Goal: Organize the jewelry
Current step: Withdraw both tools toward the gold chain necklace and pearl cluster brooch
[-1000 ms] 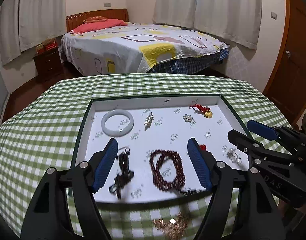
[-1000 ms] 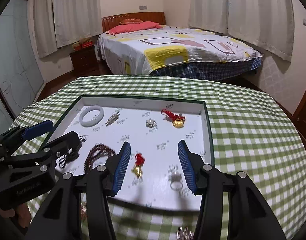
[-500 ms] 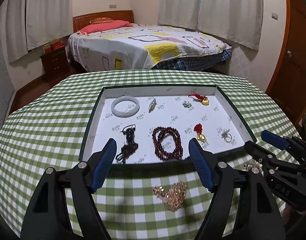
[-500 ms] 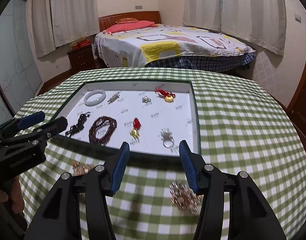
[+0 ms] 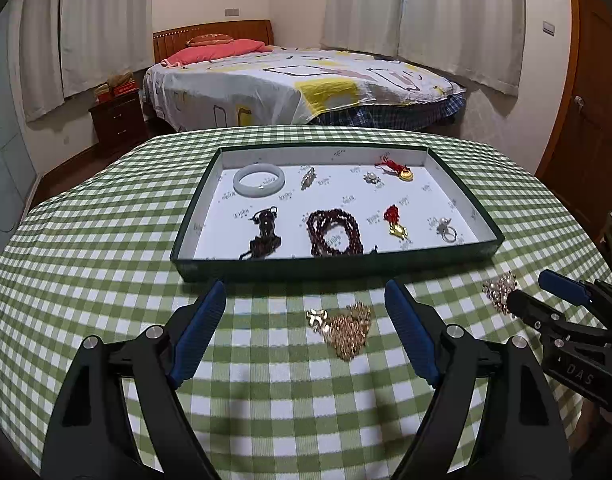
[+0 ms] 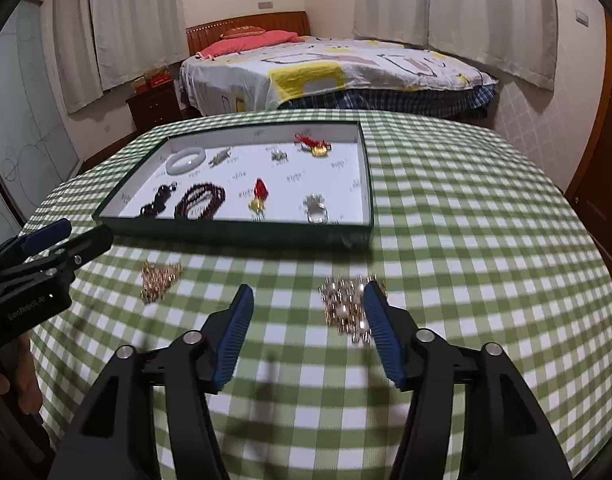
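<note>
A dark green tray (image 5: 333, 266) with a white floor holds a jade bangle (image 5: 259, 179), dark beads (image 5: 335, 232), a black pendant (image 5: 264, 232), red-tasselled gold charms (image 5: 394, 222) and a ring (image 5: 445, 230). It also shows in the right wrist view (image 6: 242, 229). A gold chain pile (image 5: 345, 328) lies on the cloth between my open left gripper's (image 5: 304, 328) fingers. A pearl-and-gold pile (image 6: 345, 308) lies just inside the right finger of my open right gripper (image 6: 307, 320).
The round table wears a green checked cloth (image 5: 86, 240). A bed (image 5: 298, 84) and a nightstand (image 5: 118, 120) stand beyond it, a wooden door (image 5: 585, 100) at right. The gold chain pile (image 6: 160, 278) lies left in the right wrist view.
Both grippers have pulled back from over the tray toward the table's near edge. The two loose piles on the cloth have come into view between the fingers.
</note>
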The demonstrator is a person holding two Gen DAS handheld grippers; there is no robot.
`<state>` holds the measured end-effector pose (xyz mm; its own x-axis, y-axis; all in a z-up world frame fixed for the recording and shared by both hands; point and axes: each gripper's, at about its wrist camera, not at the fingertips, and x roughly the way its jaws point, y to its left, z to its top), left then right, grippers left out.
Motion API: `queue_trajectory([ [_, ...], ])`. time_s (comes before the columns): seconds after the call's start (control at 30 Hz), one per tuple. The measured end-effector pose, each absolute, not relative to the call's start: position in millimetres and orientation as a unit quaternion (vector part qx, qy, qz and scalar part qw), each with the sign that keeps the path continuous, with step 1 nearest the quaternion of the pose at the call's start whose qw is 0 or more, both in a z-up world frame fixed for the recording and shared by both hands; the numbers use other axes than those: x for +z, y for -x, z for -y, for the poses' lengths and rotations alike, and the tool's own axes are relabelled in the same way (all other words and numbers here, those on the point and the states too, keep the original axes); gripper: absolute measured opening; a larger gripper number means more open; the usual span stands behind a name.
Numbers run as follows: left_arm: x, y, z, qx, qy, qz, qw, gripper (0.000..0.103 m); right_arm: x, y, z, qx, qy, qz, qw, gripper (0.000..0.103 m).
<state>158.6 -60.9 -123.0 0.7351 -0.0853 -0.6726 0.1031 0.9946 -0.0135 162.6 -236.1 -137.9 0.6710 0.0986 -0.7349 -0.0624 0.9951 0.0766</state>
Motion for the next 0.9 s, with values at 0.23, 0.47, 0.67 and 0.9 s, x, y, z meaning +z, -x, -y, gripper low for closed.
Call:
queue_trajectory([
  [0.23,-137.2,-148.6,61.6,-0.050,-0.014,-0.373,0.926,0.080,-149.9,-157.5,241.1,0.033,-0.019,-0.413,0.910,0.058],
  [0.47,-145.8,-150.0,61.9,-0.048,-0.012,-0.383,0.922,0.080,-162.2,-166.6,250.2,0.018,-0.029,-0.424,0.905,0.060],
  [0.67,-152.1,-153.1,61.0,-0.050,-0.009,-0.391,0.919,0.080,-166.8,-180.7,256.7,0.009,-0.040,-0.429,0.902,0.060],
  [0.9,-156.2,-155.5,59.9,-0.050,-0.006,-0.395,0.917,0.080,-175.6,-198.9,261.1,0.008,-0.046,-0.447,0.893,0.060],
])
